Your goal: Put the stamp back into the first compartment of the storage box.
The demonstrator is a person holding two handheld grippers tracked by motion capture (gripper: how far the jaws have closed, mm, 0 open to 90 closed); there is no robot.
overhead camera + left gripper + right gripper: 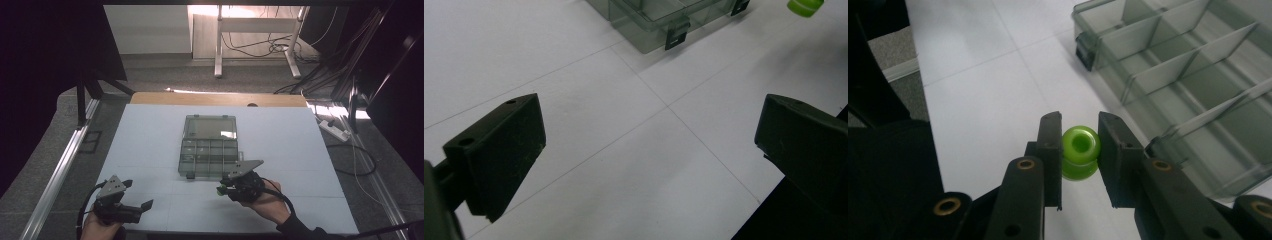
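Right tongs (1080, 155) clamp green bead (1080, 151); left tongs (649, 150) wide open, empty.

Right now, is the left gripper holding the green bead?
No. In the left gripper view the left gripper stands wide open over bare table; the green bead sits clamped in the right gripper.
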